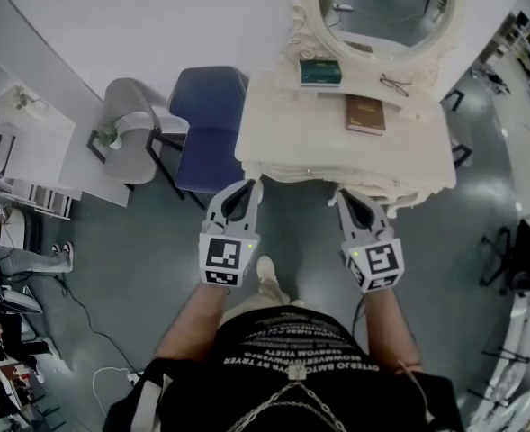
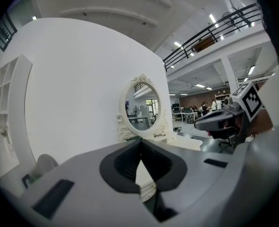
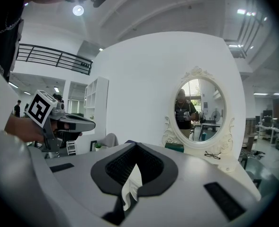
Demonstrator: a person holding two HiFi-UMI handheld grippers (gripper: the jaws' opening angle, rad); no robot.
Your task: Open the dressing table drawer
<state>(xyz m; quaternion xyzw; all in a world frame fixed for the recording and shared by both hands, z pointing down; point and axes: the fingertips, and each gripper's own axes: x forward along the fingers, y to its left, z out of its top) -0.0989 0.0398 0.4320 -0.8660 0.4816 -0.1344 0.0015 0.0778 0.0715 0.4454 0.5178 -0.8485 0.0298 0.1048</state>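
**Both claws closed and empty in front of the drawer**

Head view: the left gripper (image 1: 244,192) and right gripper (image 1: 348,201) are pointing at the dressing table (image 1: 273,142), its front edge just ahead of both tips. The drawer beneath is not showing plainly.

Left gripper view: the jaws are meeting at the tips, gripping nothing, with the table's ribbed front (image 2: 146,189) just beyond.

Right gripper view: the tips are likewise together and empty.

The reach seems to be the step in hand. Next, a claw likely needs to open and find the drawer's pull.

A lab hall: mezzanine railing (image 2: 210,32), partition wall (image 2: 82,89), office desks (image 2: 183,116).
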